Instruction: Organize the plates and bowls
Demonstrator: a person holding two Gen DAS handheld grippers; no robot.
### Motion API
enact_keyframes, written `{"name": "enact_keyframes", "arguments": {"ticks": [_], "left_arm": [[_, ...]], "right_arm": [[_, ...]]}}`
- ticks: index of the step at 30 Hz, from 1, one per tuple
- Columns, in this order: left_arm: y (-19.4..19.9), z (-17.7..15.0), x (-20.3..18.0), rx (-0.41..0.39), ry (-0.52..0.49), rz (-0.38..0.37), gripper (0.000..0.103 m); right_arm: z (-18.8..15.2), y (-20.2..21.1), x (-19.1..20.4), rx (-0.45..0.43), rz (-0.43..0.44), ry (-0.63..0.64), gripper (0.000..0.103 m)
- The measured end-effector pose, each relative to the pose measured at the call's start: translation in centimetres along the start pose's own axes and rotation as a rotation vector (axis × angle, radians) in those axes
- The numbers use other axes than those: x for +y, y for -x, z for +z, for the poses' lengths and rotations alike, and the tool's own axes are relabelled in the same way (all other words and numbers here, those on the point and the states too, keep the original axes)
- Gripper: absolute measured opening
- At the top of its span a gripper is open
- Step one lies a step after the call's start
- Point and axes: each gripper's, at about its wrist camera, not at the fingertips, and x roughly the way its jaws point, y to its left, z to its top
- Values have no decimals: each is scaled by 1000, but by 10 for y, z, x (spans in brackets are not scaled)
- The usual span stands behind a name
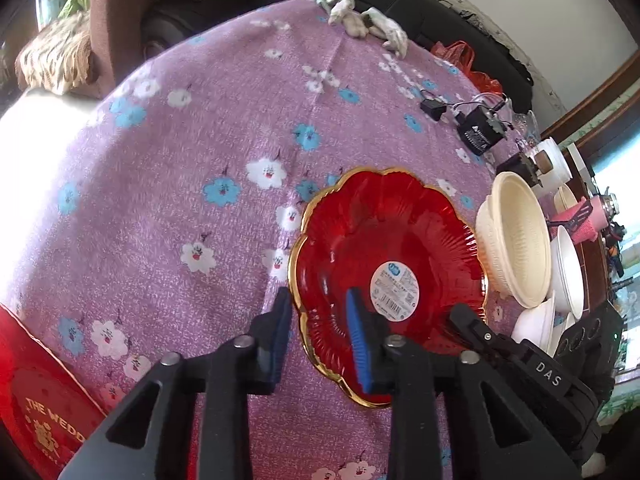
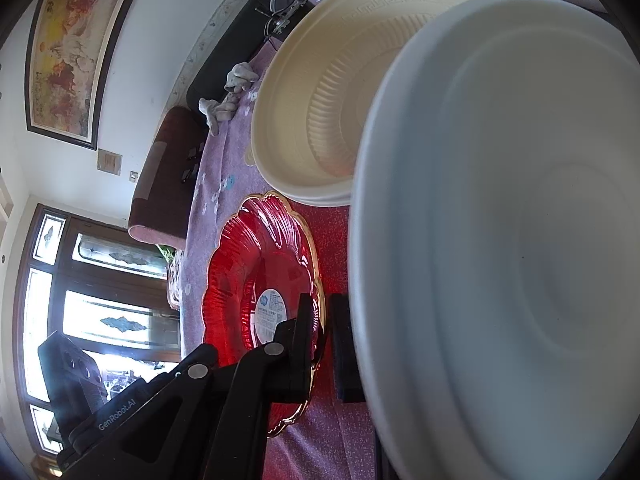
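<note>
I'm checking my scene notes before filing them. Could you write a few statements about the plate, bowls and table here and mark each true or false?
1. The red plate has a gold scalloped rim and a white sticker near its middle. True.
2. The cream bowl sits on top of the red plate. False: it stands beside the plate, on the cloth.
3. The left gripper has its blue pads on either side of the plate's near rim. True.
4. The tablecloth is plain green. False: it is purple with white and blue flowers.
</note>
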Motion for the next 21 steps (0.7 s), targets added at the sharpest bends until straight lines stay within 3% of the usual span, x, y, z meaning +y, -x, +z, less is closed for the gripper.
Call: {"name": "enact_keyframes", "arguments": {"ticks": [2, 7, 21], "left_arm": [[-7, -1, 4, 21, 23, 4, 11], [-7, -3, 8, 11, 61, -15, 10], [13, -7, 2, -28, 38, -41, 6]], "right_arm": [[1, -1, -1, 2, 6, -5, 10], [2, -2, -5, 11, 29, -32, 10], [2, -3, -10, 26, 57, -67, 10]]}}
